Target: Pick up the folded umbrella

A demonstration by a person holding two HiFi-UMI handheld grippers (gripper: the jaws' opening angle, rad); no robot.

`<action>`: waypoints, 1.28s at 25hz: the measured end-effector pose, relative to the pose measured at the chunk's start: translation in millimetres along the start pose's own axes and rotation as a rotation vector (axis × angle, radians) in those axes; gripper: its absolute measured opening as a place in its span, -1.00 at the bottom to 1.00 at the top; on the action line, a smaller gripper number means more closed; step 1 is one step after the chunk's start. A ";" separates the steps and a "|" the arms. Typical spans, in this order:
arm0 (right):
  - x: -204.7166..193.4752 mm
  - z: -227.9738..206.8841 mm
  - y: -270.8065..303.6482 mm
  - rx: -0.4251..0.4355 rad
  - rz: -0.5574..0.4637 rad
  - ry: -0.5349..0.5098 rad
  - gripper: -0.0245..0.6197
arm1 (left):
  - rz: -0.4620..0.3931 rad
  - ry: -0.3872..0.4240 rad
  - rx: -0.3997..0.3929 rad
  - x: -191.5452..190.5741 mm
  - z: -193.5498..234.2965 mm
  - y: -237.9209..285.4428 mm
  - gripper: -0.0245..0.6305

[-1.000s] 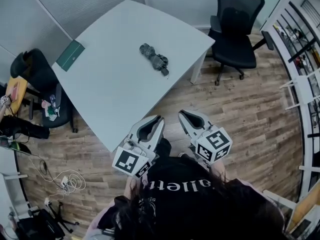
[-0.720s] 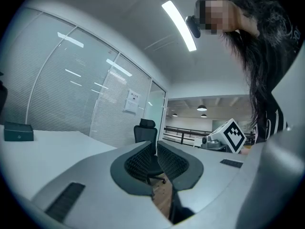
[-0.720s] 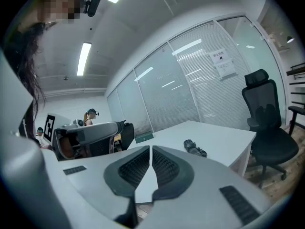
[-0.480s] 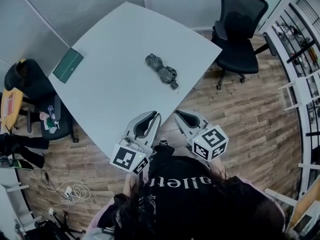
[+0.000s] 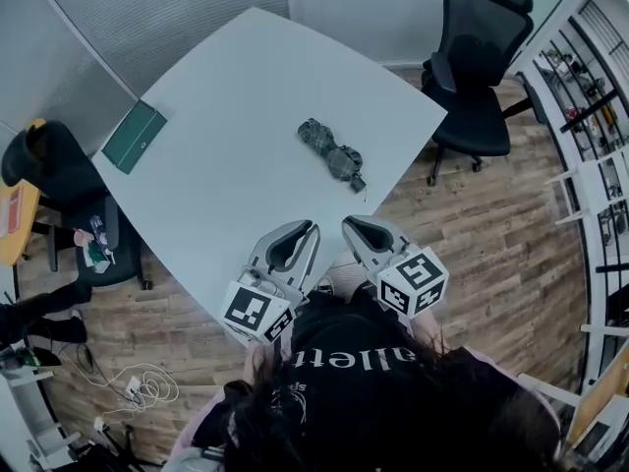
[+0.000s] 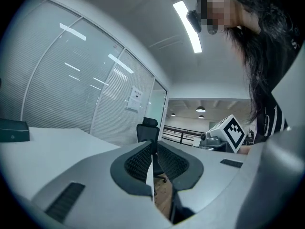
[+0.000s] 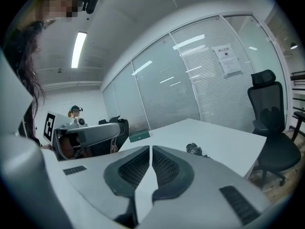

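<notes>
Lying on the white bench (image 5: 226, 116), the folded umbrella (image 5: 332, 155) sits at twelve o'clock from the left gripper (image 5: 305, 230) and right gripper (image 5: 352, 225), with a green box (image 5: 136, 136) at its nine and an office chair (image 5: 480, 67) at its two. Both hover abreast at the bench edge, jaws closed, empty.

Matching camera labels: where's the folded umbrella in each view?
Head view: folded umbrella lies on the white table, slightly right of picture centre.
Left gripper view: not in it.
Right gripper view: small, on the table, right of centre.
Shared landmark: black office chair.
</notes>
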State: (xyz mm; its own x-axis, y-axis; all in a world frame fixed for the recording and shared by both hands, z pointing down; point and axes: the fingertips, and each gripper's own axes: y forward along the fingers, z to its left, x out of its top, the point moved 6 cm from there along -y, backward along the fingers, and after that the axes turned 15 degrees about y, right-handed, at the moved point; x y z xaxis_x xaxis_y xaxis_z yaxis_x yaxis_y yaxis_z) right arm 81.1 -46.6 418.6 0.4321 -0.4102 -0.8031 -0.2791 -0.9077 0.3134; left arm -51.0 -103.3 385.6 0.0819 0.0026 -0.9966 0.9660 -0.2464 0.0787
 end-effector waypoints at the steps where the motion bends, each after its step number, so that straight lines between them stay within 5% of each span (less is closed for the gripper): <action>1: 0.2 0.0 3.3 0.001 0.008 -0.003 -0.82 | 0.004 -0.006 0.004 -2.1 3.5 0.4 -0.76; 11: 13.7 -25.3 33.2 0.013 0.060 0.002 -0.82 | 0.033 -0.044 0.059 -13.8 27.7 17.2 -0.76; 32: 35.5 -142.7 146.4 0.086 0.299 -0.065 -0.81 | 0.093 -0.040 0.372 -7.8 71.6 65.3 -0.76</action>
State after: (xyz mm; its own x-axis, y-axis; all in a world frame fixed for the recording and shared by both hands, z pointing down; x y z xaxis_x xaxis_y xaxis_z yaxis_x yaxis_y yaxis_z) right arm 178.0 -206.7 508.3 0.2650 -0.6486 -0.7135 -0.4580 -0.7359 0.4988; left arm -6.1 -188.8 396.9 0.1486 -0.0723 -0.9862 0.7992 -0.5785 0.1629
